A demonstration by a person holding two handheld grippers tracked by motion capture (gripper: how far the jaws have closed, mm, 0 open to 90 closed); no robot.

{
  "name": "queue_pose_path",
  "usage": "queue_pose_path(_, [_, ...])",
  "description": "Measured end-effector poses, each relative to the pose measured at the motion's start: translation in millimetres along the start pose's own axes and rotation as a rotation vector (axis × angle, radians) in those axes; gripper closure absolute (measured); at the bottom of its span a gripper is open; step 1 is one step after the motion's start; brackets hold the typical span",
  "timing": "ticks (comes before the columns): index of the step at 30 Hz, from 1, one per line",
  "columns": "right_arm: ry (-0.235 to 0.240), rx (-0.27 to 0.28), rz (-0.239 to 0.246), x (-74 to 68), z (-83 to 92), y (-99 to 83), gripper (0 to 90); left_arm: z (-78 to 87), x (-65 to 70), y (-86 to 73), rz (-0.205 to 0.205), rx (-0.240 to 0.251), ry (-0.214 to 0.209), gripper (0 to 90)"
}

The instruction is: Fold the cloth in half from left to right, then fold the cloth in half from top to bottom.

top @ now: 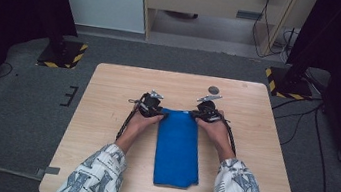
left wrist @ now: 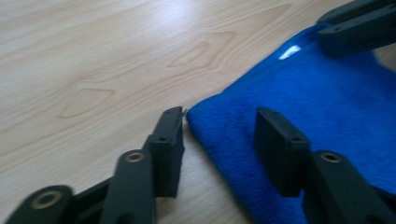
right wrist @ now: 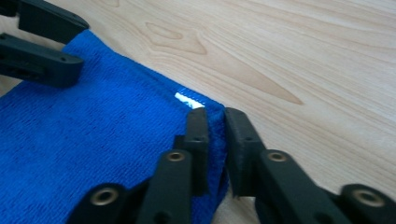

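A folded blue towel (top: 177, 147) was laid lengthwise on the wooden table (top: 108, 92), its far edge set between the two grippers. The right gripper (right wrist: 212, 123) was seen clamped on the far right corner, beside a small white tag (right wrist: 189, 101). The left gripper (left wrist: 219, 126) was held parted astride the far left corner — pads not yet pressing. The cloth was judged soft, light and limp — best taken by both far corners.
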State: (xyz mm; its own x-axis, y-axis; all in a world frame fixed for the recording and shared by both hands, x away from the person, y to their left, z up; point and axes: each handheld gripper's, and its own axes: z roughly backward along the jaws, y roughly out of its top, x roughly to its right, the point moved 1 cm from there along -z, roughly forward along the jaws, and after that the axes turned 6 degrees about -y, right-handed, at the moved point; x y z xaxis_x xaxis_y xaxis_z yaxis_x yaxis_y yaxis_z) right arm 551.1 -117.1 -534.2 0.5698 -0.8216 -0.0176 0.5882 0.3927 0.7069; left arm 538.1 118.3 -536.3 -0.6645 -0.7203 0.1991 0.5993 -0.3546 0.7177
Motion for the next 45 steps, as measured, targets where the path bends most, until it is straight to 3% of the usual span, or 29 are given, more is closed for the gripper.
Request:
queue_pose_path(7, [0.012, 0.016, -0.006, -0.8, 8.4, -0.2, 86.9, -0.8, 1.2, 1.3, -0.002, -0.002, 0.007, 74.2])
queue_pose_path(12, [0.017, 0.043, -0.008, -0.4, 19.8, 1.4, 87.0, -0.4, 5.7, 5.0, 0.010, 0.024, -0.004, 84.8])
queue_pose_path(17, [0.015, 0.067, -0.014, 1.3, 31.9, 4.2, 87.1, 3.7, 11.4, 11.6, 0.002, 0.054, 0.001, 86.4])
queue_pose_path(27, [0.008, 0.102, -0.035, 5.7, 47.9, 7.0, 87.1, 17.0, 23.2, 29.8, -0.053, 0.088, 0.003, 86.9])
queue_pose_path(37, [0.006, 0.130, -0.029, 5.9, 55.4, 16.8, 87.2, 26.4, 22.4, 36.7, -0.061, 0.122, 0.011, 87.1])
queue_pose_path(42, [0.003, 0.136, -0.022, 5.7, 58.0, 22.5, 87.2, 30.6, 19.6, 39.2, -0.043, 0.145, 0.014, 87.1])
queue_pose_path(45, [-0.001, 0.147, -0.022, 5.2, 60.4, 27.5, 87.2, 34.8, 20.7, 44.4, -0.056, 0.149, 0.018, 87.2])
